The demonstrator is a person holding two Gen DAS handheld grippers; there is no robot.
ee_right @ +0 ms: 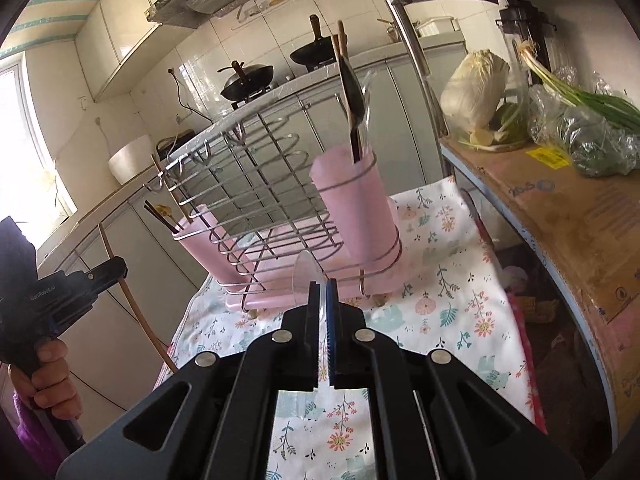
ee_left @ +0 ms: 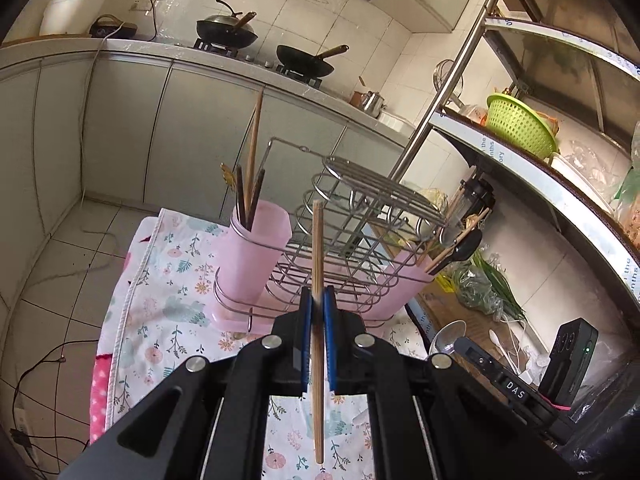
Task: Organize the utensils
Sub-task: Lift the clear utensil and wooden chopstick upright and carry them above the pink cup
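Observation:
A wire rack (ee_left: 360, 216) with two pink cups stands on a floral cloth (ee_left: 168, 304). The left pink cup (ee_left: 256, 248) holds chopsticks; the right pink cup (ee_right: 356, 208) holds spoons and a dark ladle (ee_right: 354, 92). My left gripper (ee_left: 319, 300) is shut on a wooden chopstick (ee_left: 318, 264), held upright in front of the rack. My right gripper (ee_right: 323, 292) is shut on a clear plastic spoon (ee_right: 305, 276), its bowl pointing up near the rack's base. The left gripper also shows in the right wrist view (ee_right: 108, 270) with the chopstick (ee_right: 136, 312).
A metal shelf (ee_left: 540, 168) at the right carries a green basket (ee_left: 520, 124), vegetables (ee_right: 592, 136) and a cardboard box (ee_right: 560, 232). A metal spoon (ee_left: 448, 336) and a white spoon (ee_left: 504, 348) lie at the cloth's right. Counter with woks (ee_left: 304, 60) behind.

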